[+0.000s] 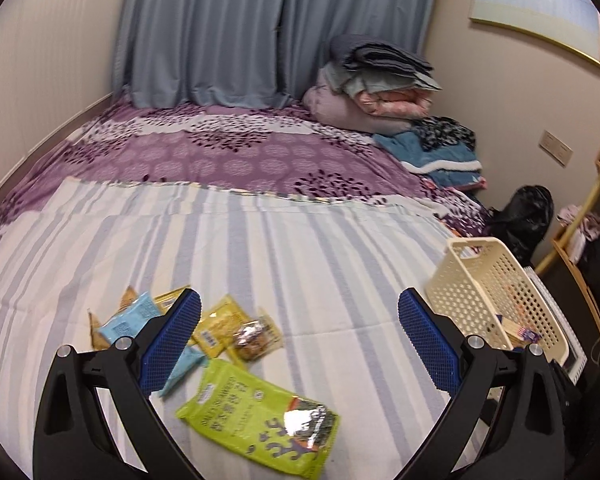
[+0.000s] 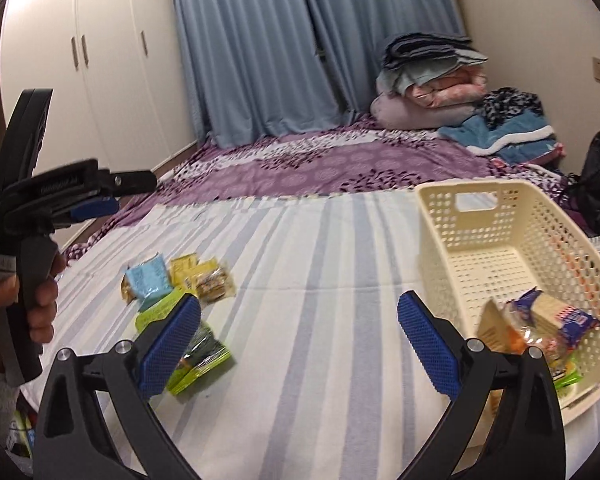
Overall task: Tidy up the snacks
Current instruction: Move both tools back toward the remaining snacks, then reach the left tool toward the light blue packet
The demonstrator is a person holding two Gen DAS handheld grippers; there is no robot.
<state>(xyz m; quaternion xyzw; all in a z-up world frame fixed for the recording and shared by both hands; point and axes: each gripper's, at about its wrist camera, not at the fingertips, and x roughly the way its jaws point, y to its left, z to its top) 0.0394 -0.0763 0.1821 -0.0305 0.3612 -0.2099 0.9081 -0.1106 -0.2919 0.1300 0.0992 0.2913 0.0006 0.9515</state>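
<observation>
A pile of snack packets lies on the striped sheet: a green seaweed pack point(image 1: 260, 412) point(image 2: 196, 356), light blue packets point(image 1: 128, 320) point(image 2: 148, 280), yellow packets point(image 1: 220, 326) point(image 2: 184, 266) and a clear-wrapped snack point(image 1: 254, 338) point(image 2: 214, 280). To the right stands a cream perforated basket point(image 1: 472, 280) point(image 2: 440, 216) with several packets inside, among them a blue-and-white cracker pack point(image 2: 560, 316). My left gripper point(image 1: 300, 304) hovers open over the pile, its left finger above the blue packets. My right gripper point(image 2: 300, 304) is open between pile and basket, holding nothing.
A hand point(image 2: 40, 300) holds the left gripper at the left edge of the right wrist view. Folded bedding point(image 1: 380, 80) and a blue blanket point(image 1: 440, 152) sit at the bed's far corner. A black bag point(image 1: 528, 208) and a wooden shelf point(image 1: 580, 256) stand right of the bed.
</observation>
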